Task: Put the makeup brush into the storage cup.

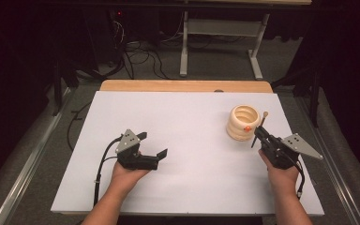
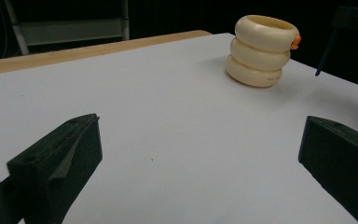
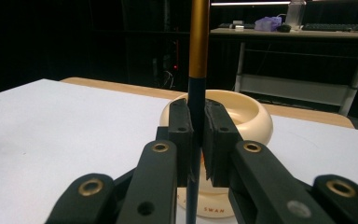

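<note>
2 grippers: the right gripper (image 1: 261,136) has its jaws clamped on a pencil (image 3: 198,56) just beside the cream holder (image 1: 243,122) near the bench's (image 1: 187,117) right edge; the left gripper (image 1: 152,145), jaws apart, sits over open bench.

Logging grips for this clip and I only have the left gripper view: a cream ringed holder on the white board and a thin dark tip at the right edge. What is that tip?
Observer: It is the lower end of a slim dark brush with a gold band, clamped upright between the right gripper fingers.
Operator: Is it inside the holder?
Observer: No. In the high view it stands beside the cream ringed plastic holder, outside its rim.
Operator: And the left gripper?
Observer: The high view shows the left gripper low over the white board, open, nothing between its fingers.
</note>
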Tool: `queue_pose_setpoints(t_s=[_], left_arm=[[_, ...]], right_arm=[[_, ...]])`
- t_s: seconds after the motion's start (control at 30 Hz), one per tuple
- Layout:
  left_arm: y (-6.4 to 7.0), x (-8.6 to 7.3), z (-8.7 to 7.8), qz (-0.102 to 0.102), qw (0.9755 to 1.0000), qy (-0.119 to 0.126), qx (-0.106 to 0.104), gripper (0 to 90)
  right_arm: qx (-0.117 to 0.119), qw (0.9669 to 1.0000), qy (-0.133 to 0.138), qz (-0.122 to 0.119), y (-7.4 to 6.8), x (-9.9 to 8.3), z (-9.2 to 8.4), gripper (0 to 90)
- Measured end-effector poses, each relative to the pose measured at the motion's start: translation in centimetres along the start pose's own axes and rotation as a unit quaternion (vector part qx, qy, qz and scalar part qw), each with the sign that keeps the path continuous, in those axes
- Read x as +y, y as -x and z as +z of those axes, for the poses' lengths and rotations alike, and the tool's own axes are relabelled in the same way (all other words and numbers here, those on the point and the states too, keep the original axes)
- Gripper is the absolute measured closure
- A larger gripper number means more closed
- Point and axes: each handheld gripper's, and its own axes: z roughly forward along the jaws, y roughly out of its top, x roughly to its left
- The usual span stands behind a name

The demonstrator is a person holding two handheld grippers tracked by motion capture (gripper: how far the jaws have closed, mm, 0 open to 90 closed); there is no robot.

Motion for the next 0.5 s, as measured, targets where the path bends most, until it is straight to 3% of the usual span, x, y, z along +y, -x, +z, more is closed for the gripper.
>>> queue_pose_setpoints(t_s=[0.33,0.5], left_arm=[[0.0,0.0,0.0,-0.002,1.0000,0.000,-0.001,0.1],[0.0,-0.1,0.1,-0.002,1.0000,-0.003,-0.002,0.1]], right_arm=[[-0.001,1.0000,0.007,0.003,-0.1,0.5,0.0,85.2],[0.004,0.9997,0.024,0.002,-0.7,2.0,0.2,85.3]])
